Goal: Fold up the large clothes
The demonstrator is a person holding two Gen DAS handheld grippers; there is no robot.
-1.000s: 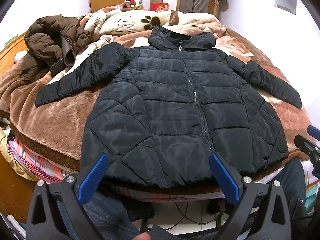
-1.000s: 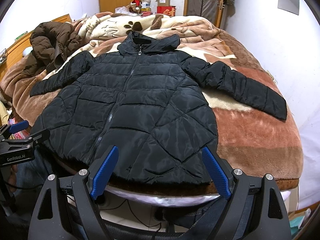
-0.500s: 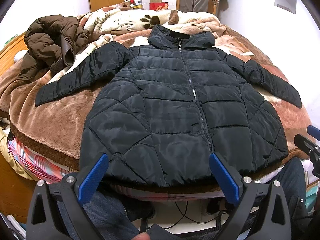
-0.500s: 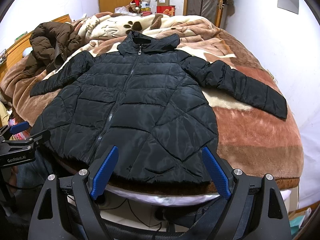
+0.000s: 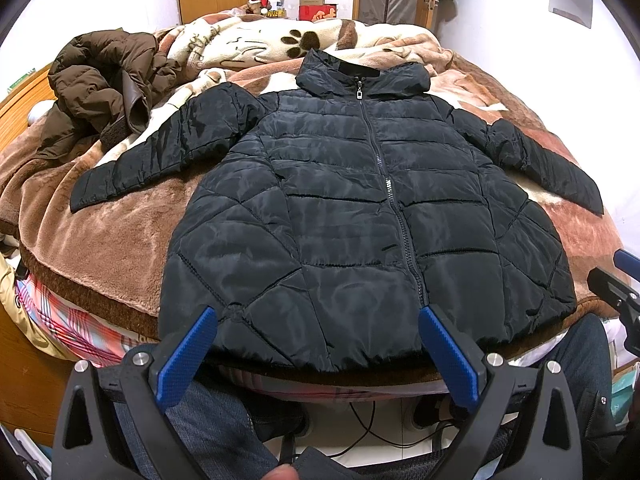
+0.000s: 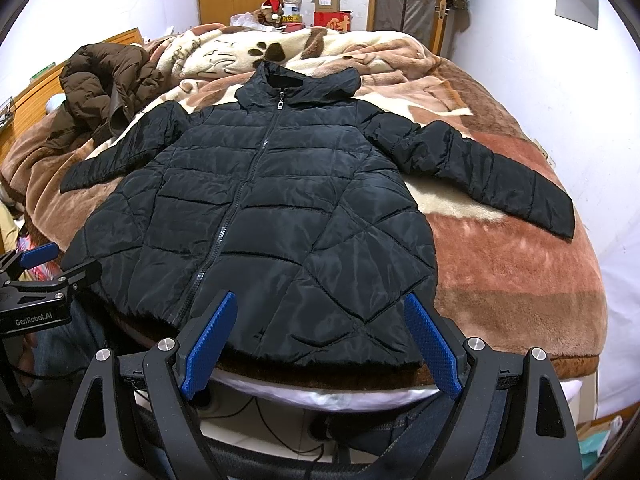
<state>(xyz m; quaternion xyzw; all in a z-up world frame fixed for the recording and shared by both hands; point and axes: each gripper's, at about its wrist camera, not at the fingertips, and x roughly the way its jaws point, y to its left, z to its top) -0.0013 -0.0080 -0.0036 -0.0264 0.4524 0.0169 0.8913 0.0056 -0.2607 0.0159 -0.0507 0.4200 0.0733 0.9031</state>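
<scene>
Black quilted jacket [image 5: 360, 216] lay flat on the bed [image 5: 100, 240], front up, zipped to the collar, both sleeves spread outward. Collar pointed toward the far end of the bed; hem ran along the near edge. It rested on a brown plush blanket [image 6: 500, 272].

Left claw [image 5: 320, 356] was wide open and held nothing. It hovered just short of the jacket's hem, the hem's left half spanning the gap between its blue pads [image 5: 186, 356]. The zipper's lower end sat just beyond the pad on the zipper's side.

Right claw [image 6: 320, 344] was likewise wide open and empty, stationed before the jacket's right hem corner. Whether either claw's pads actually touched the hem fabric could not be settled from these views; they appeared slightly clear of it.

Brown puffer coat [image 5: 100, 92] lay crumpled beyond the jacket's left sleeve, apart from it. A paw-print blanket [image 6: 272, 52] was bunched behind the jacket's collar.
</scene>
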